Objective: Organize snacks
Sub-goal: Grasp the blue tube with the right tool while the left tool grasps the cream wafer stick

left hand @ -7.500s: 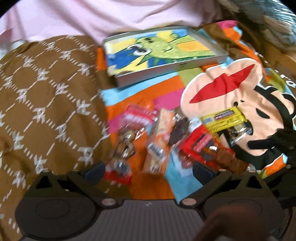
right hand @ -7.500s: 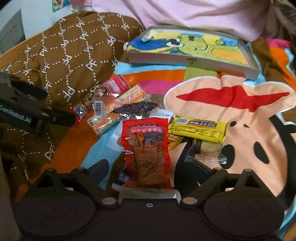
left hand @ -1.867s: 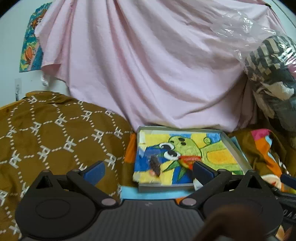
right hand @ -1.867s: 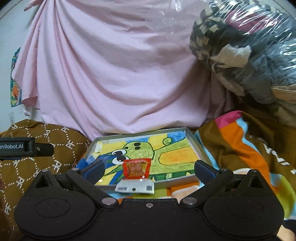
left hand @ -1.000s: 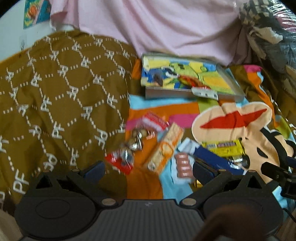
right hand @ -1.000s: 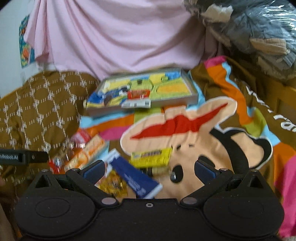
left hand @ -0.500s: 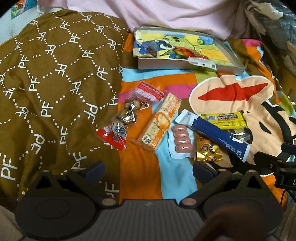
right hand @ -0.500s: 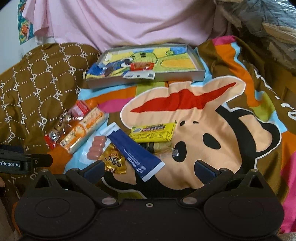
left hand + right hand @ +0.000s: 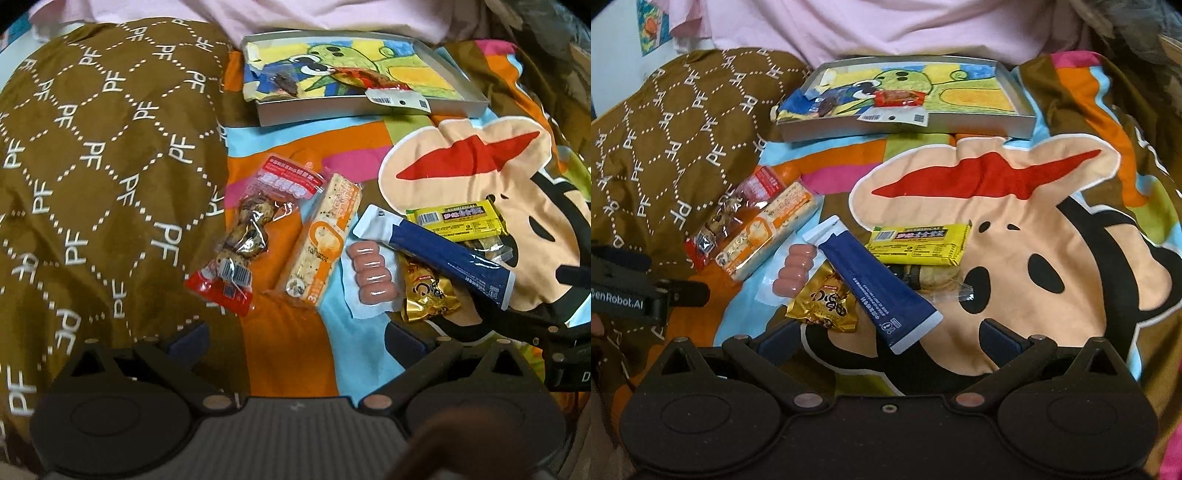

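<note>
I hold both tongs above the colourful blanket [image 9: 1015, 229], and both are wide open with nothing between the fingers. The left gripper [image 9: 295, 334] hangs over the orange and light-blue stripes near the blanket's left side, next to the brown patterned cover [image 9: 96, 155]. The right gripper [image 9: 890, 338] hangs over the cartoon face print, near the lower end of the snack group.

The snacks lie on the blanket in a loose cluster. From the left I see a red packet with brown pieces [image 9: 247, 229], then an orange biscuit pack [image 9: 325, 240] just beside it. Next comes a clear pack of small pink sausages [image 9: 373, 277]. A long blue pouch [image 9: 875, 284] lies diagonally, and its lower part covers an edge of the gold wrapped snack [image 9: 823, 301]. A yellow bar [image 9: 919, 242] lies to the right of the pouch, and it partly covers a clear pack with something brown inside [image 9: 934, 277].

At the far edge of the blanket stands the shallow grey tray [image 9: 960, 123] with a green cartoon drawing inside. In the tray lie a small dark snack [image 9: 284, 83] at the left and a red packet [image 9: 899, 98] near the middle, whose white label end hangs over the tray's front rim.
</note>
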